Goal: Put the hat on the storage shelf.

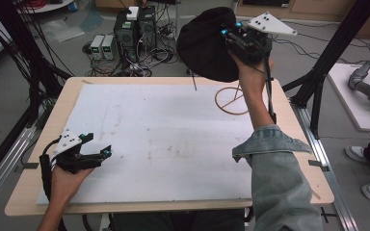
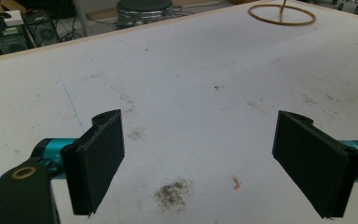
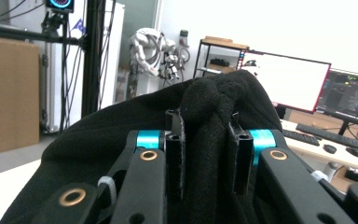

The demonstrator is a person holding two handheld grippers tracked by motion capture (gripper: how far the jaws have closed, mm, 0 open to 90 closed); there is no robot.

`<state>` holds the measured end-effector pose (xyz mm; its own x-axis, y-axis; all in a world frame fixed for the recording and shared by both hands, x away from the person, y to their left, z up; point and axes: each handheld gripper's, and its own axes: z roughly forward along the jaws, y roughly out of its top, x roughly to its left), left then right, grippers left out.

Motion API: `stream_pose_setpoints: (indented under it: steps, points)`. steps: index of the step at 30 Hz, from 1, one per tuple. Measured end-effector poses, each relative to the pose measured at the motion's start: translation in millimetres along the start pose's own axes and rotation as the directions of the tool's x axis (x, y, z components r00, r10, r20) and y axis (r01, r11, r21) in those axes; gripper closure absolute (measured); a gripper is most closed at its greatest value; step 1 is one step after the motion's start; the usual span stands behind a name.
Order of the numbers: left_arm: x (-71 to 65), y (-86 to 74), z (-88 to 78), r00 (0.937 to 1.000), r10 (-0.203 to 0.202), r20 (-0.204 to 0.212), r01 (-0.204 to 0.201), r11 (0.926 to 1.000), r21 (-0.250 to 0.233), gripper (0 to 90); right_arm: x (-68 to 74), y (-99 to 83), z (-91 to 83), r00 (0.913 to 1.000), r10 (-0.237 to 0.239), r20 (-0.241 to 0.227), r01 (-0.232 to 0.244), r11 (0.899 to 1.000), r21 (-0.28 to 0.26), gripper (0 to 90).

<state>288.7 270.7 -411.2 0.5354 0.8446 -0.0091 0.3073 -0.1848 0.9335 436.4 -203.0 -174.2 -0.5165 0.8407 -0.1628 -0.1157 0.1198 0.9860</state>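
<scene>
A black cloth hat [image 1: 207, 44] hangs in the air above the table's far right, pinched in my right gripper [image 1: 232, 38]. In the right gripper view a fold of the black hat [image 3: 209, 112] is clamped between the two jaws of the right gripper [image 3: 207, 154]. Below it a thin wooden ring stand [image 1: 231, 100] sits on the white mat, and its ring [image 2: 282, 14] also appears far off in the left gripper view. My left gripper [image 1: 99, 153] rests low near the table's front left, open, its pads [image 2: 100, 158] wide apart over bare mat.
The white mat [image 1: 159, 139] covers most of the wooden table [image 1: 19, 192] and is smudged with stains [image 2: 172, 193]. Computers and cables [image 1: 135, 33] lie on the floor behind. A black frame leg [image 1: 318, 82] stands at the right.
</scene>
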Motion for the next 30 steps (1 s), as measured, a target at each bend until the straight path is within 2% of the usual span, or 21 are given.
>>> stream_pose_setpoints:
  steps: [1, 5, 11, 17, 26, 30]
  points:
    - [-0.1, -0.1, 0.3, 1.0, -0.002, 0.0, 0.002, 1.0, -0.002, 17.0, -3.9, 0.2, -2.0, 1.0, 0.005, 0.008, -0.005, 1.0, -0.008, 74.9]
    - [-0.6, -0.5, 0.4, 1.0, -0.004, -0.001, 0.004, 1.0, 0.0, 17.0, -12.9, 2.4, -6.4, 0.9989, -0.024, 0.039, 0.024, 1.0, -0.015, 74.8]
    - [-0.1, -0.7, 0.2, 1.0, -0.004, -0.003, 0.004, 1.0, 0.002, 17.0, -24.6, 6.7, -13.0, 0.9976, -0.008, 0.069, 0.01, 1.0, -0.03, 74.8]
    - [-0.7, -1.1, 0.1, 1.0, -0.003, 0.001, 0.003, 1.0, 0.005, 17.0, -38.3, 10.0, -18.1, 0.9945, -0.019, 0.103, 0.022, 0.999, -0.03, 74.8]
    - [-1.7, -0.4, -0.4, 1.0, 0.001, 0.003, -0.001, 1.0, 0.001, 17.0, -54.5, -5.2, -13.5, 0.9856, -0.052, 0.161, 0.044, 0.998, 0.053, 74.7]
    - [-1.3, -0.8, -1.1, 1.0, -0.003, -0.002, 0.003, 1.0, -0.001, 17.0, -62.7, -16.1, -8.5, 0.9841, -0.037, 0.174, 0.022, 0.996, 0.087, 74.6]
